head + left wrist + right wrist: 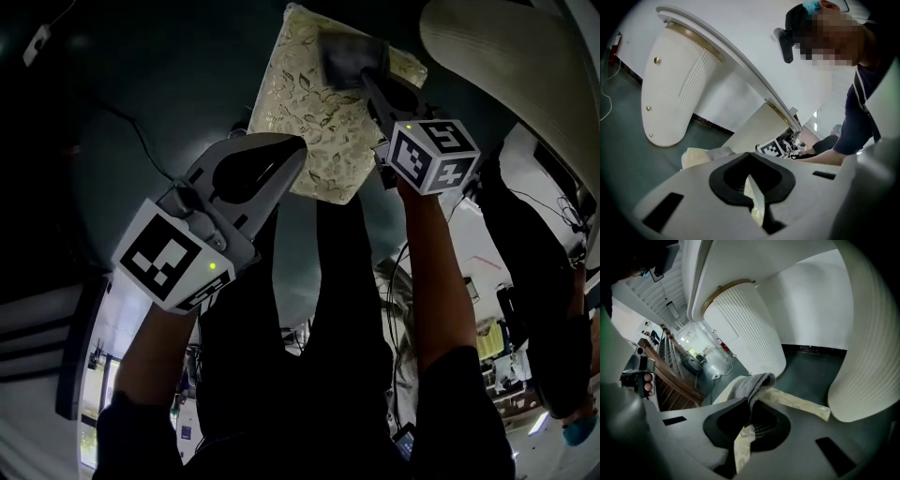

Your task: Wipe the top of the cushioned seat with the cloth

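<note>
The cream, leaf-patterned seat cushion lies on the dark floor at the top middle of the head view. A grey cloth rests on its far part, with my right gripper shut on it. In the right gripper view the cloth runs into the jaws of the right gripper, and cream cushion fabric lies beneath it. My left gripper meets the cushion's near left edge. In the left gripper view the left gripper is shut on a thin strip of the cushion edge.
Large white ribbed furniture panels stand close behind and right of the cushion. A dark cable runs over the floor at the left. A person shows in the left gripper view.
</note>
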`<state>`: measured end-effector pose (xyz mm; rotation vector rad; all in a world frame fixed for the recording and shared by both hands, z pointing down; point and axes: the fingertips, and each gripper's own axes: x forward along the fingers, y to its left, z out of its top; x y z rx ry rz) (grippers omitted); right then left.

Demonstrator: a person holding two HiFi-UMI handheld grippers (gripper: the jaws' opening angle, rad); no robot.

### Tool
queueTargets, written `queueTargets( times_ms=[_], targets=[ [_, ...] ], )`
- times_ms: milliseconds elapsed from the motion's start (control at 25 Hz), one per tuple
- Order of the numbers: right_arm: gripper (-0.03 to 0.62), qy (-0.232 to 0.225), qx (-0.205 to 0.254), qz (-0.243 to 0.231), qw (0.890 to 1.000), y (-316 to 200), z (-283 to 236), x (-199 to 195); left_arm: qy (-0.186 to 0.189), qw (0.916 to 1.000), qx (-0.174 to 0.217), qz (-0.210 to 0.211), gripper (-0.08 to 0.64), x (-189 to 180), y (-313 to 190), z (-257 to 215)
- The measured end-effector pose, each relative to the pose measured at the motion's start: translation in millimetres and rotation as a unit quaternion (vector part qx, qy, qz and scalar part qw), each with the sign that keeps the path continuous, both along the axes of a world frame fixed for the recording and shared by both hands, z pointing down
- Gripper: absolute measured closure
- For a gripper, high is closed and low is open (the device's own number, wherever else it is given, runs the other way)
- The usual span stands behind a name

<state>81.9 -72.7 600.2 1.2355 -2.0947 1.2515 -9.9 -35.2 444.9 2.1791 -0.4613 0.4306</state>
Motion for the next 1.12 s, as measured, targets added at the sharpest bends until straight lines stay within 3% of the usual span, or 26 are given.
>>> queueTargets(
  times_ms=[360,600,1120],
  targets=[
    [0.563,0.013,-0.013,0.041,0.999,39,9,102,0.018,0.999,0.002,0.041,0.554,94,21,-5],
    [0.563,0.02,-0.018,0.072,0.997,57,14,145,0.023,0.9982,0.007,0.055,0.554,129,31,-5],
    [0.563,0.047,-0.005,0.091,0.995,74,-18,166,0.022,0.9971,0.013,0.071,0.554,126,53,-17]
  ],
)
